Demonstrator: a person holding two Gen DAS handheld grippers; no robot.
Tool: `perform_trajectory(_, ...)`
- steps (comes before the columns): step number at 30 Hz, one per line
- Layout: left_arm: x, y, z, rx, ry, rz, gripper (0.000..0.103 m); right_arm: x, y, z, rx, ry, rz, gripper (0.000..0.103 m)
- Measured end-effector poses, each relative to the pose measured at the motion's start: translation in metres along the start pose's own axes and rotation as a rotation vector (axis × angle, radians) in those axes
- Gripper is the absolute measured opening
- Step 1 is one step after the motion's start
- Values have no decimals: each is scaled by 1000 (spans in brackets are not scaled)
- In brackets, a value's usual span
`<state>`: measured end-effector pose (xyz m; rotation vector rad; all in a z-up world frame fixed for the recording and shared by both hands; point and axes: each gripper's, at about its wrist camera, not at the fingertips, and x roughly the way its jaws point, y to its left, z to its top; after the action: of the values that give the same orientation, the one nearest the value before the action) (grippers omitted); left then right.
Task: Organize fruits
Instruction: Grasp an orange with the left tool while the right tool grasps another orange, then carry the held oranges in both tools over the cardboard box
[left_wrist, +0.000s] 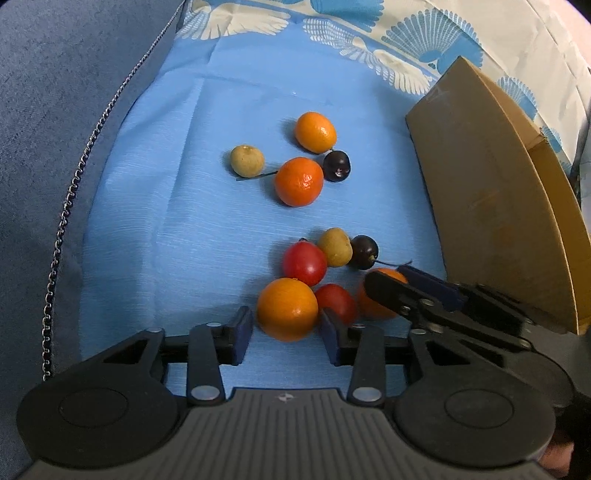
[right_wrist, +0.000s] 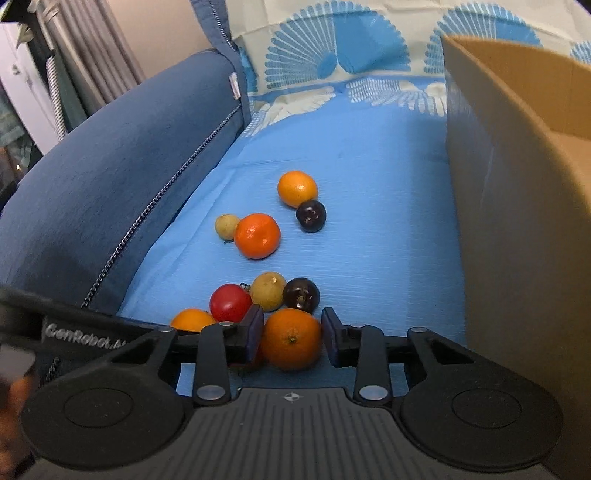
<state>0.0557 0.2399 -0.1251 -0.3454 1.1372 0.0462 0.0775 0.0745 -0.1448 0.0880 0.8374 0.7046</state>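
Note:
Small fruits lie on a light blue cloth (left_wrist: 177, 229). My left gripper (left_wrist: 285, 312) straddles an orange (left_wrist: 287, 309), and a thin gap shows beside its pads, so it is open. The right gripper (right_wrist: 291, 310) is shut on another orange (right_wrist: 291, 338), with both pads against its sides. In the left wrist view, the right gripper (left_wrist: 388, 277) reaches in from the right over that orange (left_wrist: 373, 308). Two red tomatoes (left_wrist: 304, 264), a tan fruit (left_wrist: 334, 247) and a dark plum (left_wrist: 364, 252) crowd just beyond the two oranges.
Farther out lie two more oranges (left_wrist: 316, 132), a tan fruit (left_wrist: 247, 160) and a dark plum (left_wrist: 336, 166). An open cardboard box (right_wrist: 517, 184) stands at the right. A dark blue cushion (right_wrist: 110, 184) with a zip chain borders the cloth on the left.

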Motion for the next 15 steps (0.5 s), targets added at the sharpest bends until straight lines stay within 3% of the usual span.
perform_trajectory(9, -23, 12, -12, -51, -52, -16, 40, -51, 25, -11, -157, 5, -65, 35)
perform_trajectory(15, -26, 24, -18, -109, -5, -14, 40, -57, 33, -31, -205, 97, -84, 35)
